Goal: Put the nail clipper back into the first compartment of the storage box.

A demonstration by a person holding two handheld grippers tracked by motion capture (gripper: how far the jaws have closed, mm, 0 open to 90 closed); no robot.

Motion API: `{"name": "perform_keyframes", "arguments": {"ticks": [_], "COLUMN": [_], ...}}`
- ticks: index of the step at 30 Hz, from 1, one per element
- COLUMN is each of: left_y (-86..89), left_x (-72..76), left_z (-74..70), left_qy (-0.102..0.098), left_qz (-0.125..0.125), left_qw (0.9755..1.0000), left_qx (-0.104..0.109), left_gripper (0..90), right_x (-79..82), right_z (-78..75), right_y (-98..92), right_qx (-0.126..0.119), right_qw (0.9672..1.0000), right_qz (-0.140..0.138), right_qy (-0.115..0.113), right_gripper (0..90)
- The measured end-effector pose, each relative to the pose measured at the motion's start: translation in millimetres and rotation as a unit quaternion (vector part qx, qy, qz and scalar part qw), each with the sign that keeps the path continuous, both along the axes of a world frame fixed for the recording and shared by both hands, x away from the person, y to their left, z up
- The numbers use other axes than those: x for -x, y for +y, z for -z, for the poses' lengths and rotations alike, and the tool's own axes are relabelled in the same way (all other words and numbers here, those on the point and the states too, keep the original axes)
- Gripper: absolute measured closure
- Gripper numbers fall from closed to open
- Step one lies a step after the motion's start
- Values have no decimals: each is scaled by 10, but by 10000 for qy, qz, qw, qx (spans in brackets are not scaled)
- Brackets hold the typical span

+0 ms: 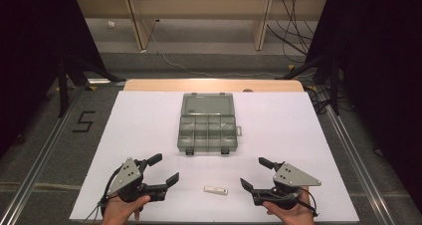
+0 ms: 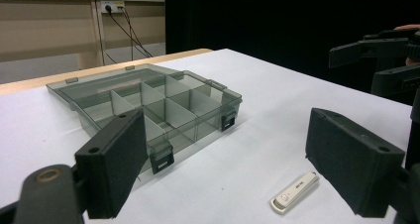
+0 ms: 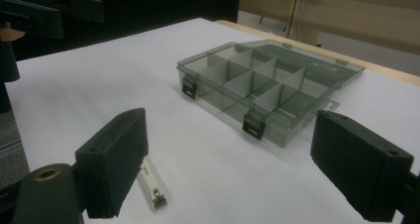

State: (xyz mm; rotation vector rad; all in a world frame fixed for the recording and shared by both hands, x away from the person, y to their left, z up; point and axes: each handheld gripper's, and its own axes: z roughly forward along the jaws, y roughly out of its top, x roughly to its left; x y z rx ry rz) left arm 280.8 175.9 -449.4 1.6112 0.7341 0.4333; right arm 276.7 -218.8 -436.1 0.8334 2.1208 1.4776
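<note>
Both hand-held grippers, left and right, gaped empty; between them lay a white clipper, its print readable from the left gripper view.

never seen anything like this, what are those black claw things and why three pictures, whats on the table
Those claws are hand-held grippers, one in each of a person's hands. The high view looks down on the white table: left gripper, right gripper, both open and holding nothing. The other two pictures come from cameras riding on each gripper, looking along its own black jaws. On the table lie an open clear compartment box, with nothing visible inside, and nearer the person, between the grippers, a small white nail clipper.
</note>
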Motion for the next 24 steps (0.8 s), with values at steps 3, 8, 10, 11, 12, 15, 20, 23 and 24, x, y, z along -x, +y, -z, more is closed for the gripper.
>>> {"name": "perform_keyframes", "arguments": {"ticks": [3, 8, 10, 11, 12, 15, 20, 23, 24], "left_y": [-2, 4, 4, 4, 3, -3, -1, -6, -4], "left_x": [1, 3, 2, 2, 2, -3, -5, -2, 1], "left_z": [2, 1, 2, 2, 2, 6, 7, 4, 0], "left_qy": [5, 23, 25, 26, 26, 9, 12, 15, 16], "left_qz": [2, -30, -31, -29, -29, -5, -11, -20, -27], "left_qw": [10000, 10000, 10000, 10000, 10000, 10000, 10000, 10000, 10000], "left_qx": [2, 10, 7, 3, 5, 35, 37, 52, 35], "left_gripper": [161, 161, 161, 161, 161, 160, 161, 160, 160], "right_x": [-3, -1, 1, 1, -9, -13, -44, -49, -49], "right_z": [4, -1, -3, -3, -3, -15, -9, -16, -16], "right_y": [5, 17, 19, 19, 20, 18, 38, 72, 72], "right_qx": [-36, 36, 56, 56, 89, 127, 276, 408, 408], "right_qw": [10000, 10000, 9999, 9999, 9999, 9998, 9993, 9986, 9986], "right_qz": [-4, -78, -79, -79, -75, -123, -259, -323, -323], "right_qy": [-33, 17, 52, 52, -19, 32, 82, 71, 71], "right_gripper": [157, 157, 157, 157, 157, 158, 161, 171, 171]}}
